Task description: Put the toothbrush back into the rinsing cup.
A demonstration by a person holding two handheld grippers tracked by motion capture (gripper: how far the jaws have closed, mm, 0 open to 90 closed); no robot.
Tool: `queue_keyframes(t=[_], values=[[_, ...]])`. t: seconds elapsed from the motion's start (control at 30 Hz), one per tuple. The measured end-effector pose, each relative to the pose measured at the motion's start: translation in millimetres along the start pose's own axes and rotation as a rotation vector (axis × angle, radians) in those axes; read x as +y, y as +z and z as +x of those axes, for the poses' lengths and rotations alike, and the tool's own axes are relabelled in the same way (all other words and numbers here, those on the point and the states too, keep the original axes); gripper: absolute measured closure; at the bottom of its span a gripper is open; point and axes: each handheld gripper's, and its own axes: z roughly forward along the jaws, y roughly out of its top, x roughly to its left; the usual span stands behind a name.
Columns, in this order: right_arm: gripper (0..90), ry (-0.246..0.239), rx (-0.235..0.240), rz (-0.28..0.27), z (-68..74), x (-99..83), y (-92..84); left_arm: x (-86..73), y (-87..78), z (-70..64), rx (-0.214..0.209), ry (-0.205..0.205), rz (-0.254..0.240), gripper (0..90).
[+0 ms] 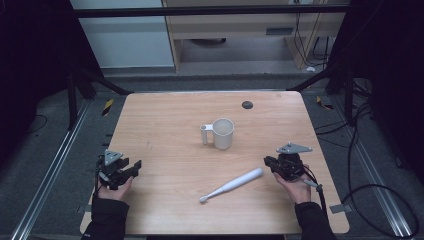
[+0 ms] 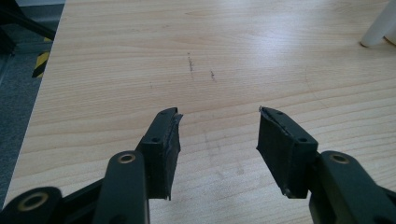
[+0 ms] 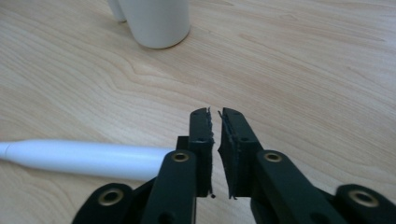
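The white toothbrush-shaped handle (image 1: 233,185) lies flat on the bench (image 1: 165,125), in the near right part of it. Its long axis runs on a diagonal in the high view: the thick rounded end points up and to the right, toward the right tool (image 1: 270,163), and the thin end with the small head points down and to the left, toward the person's side. In the right gripper view the handle (image 3: 84,158) lies across the picture, and its thick end passes behind the left jaw of this tool (image 3: 215,122), so it is beside the jaws and not between them.

The right tool is closed. Its two black jaws stand almost together with only a thin slit, and nothing is between them. It is held low over the bench, just beside the thick end of the handle.

Farther away, near the middle of the bench, stands a white cup (image 1: 223,133) upright, with its handle on the left side. It is well apart from the toothbrush-shaped handle. In the right gripper view the base of the cup (image 3: 156,23) shows at the top.

The left tool (image 1: 134,167) is at the near left edge of the bench, far from both things. Its jaws are wide open over bare wood, with nothing between them (image 2: 217,133).

A small dark round spot (image 1: 247,104) is on the far side of the bench.
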Motion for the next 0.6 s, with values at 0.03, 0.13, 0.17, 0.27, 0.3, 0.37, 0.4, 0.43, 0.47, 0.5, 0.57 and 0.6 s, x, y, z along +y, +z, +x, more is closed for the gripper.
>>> queue_keyframes(t=[0.03, 0.13, 0.17, 0.27, 0.3, 0.37, 0.4, 0.43, 0.47, 0.5, 0.57, 0.6], values=[[87.1, -0.004, -0.004, 0.003, 1.0, 0.8, 2.2, 0.0, 0.2, -0.2, 0.0, 0.001, 0.0, 47.6], [89.9, -0.012, -0.007, 0.008, 3.0, 1.7, 6.4, 0.0, 0.7, -0.9, -0.001, 0.002, -0.001, 47.6], [90.0, -0.019, -0.006, 0.01, 4.3, 2.3, 10.5, 0.0, 0.9, -1.3, -0.002, 0.004, -0.002, 47.5], [90.0, -0.02, -0.016, 0.019, 6.3, 1.8, 17.6, 0.2, 1.3, -2.8, -0.005, 0.009, -0.008, 47.0], [90.0, -0.02, -0.016, 0.019, 6.3, 1.8, 17.6, 0.3, 1.6, -3.3, -0.006, 0.01, -0.01, 47.0], [90.0, -0.028, -0.015, 0.031, 8.5, 2.0, 23.5, 0.4, 2.7, -4.3, -0.006, 0.015, -0.007, 46.9], [90.0, -0.028, -0.015, 0.031, 8.5, 2.0, 23.5, 0.5, 3.3, -4.8, -0.007, 0.018, -0.005, 46.9], [90.0, -0.034, -0.013, 0.037, 10.0, 2.6, 26.8, 0.4, 3.7, -5.4, -0.006, 0.021, -0.003, 46.6], [90.0, -0.034, -0.013, 0.037, 10.0, 2.6, 26.8, 0.3, 3.7, -5.7, -0.004, 0.024, -0.002, 46.6], [90.0, -0.035, -0.011, 0.041, 10.5, 2.8, 27.6, 0.3, 3.7, -6.0, -0.005, 0.026, -0.002, 46.6], [90.0, -0.042, -0.015, 0.054, 10.8, 2.0, 30.1, 0.4, 3.5, -6.1, -0.006, 0.026, -0.004, 46.5], [90.0, -0.044, -0.012, 0.061, 10.2, 1.8, 31.1, 0.5, 3.6, -5.9, -0.006, 0.026, -0.004, 46.5]])
